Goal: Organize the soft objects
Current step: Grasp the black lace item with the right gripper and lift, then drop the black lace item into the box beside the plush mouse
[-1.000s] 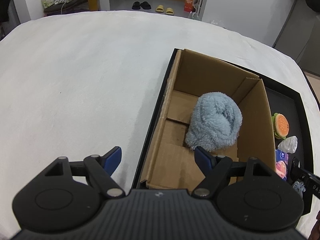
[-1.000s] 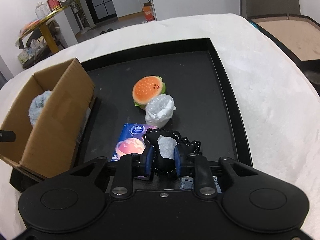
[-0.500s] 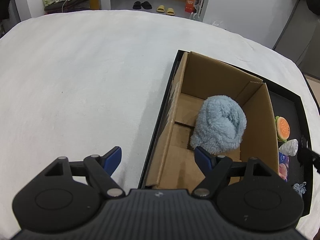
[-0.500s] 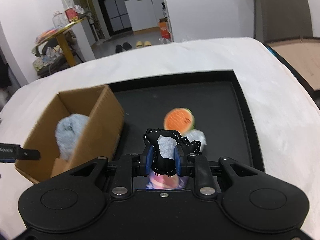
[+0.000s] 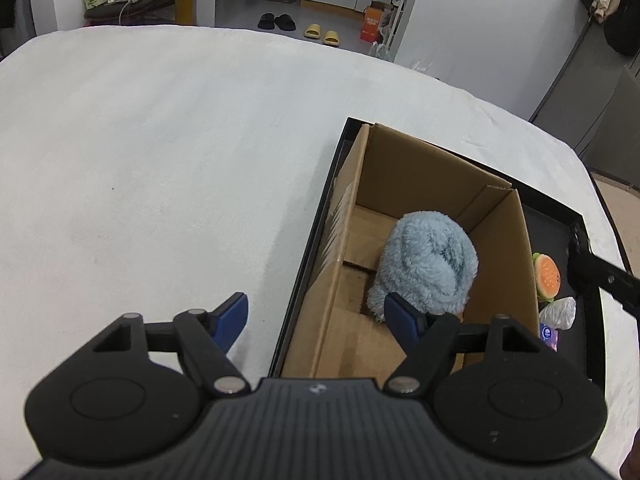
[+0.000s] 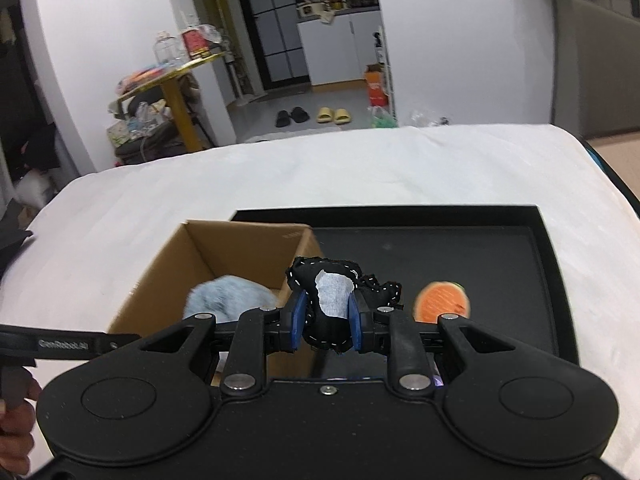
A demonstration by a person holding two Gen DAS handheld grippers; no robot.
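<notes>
My right gripper [image 6: 325,318] is shut on a small black soft toy [image 6: 332,300] with white stitching and a pale patch, held in the air over the near edge of the black tray [image 6: 548,280]. A fluffy blue plush [image 5: 424,264] lies inside the open cardboard box [image 5: 404,168], also seen as the blue plush [image 6: 228,300] in the box [image 6: 240,248]. My left gripper [image 5: 316,314] hovers over the box's near left wall, its jaws closing with nothing between them. A burger-shaped toy [image 6: 442,304] rests on the tray.
The tray and box sit on a white cloth-covered surface [image 5: 160,160]. On the tray beside the burger toy [image 5: 546,276] lie a white crumpled soft item [image 5: 558,312] and a blue packet [image 5: 548,334]. A hand [image 6: 16,432] holds the left gripper's handle at the frame's left.
My right gripper has lifted the black toy up from the tray and swung left toward the box. The left gripper's jaws have narrowed slightly; it stayed near the box.
</notes>
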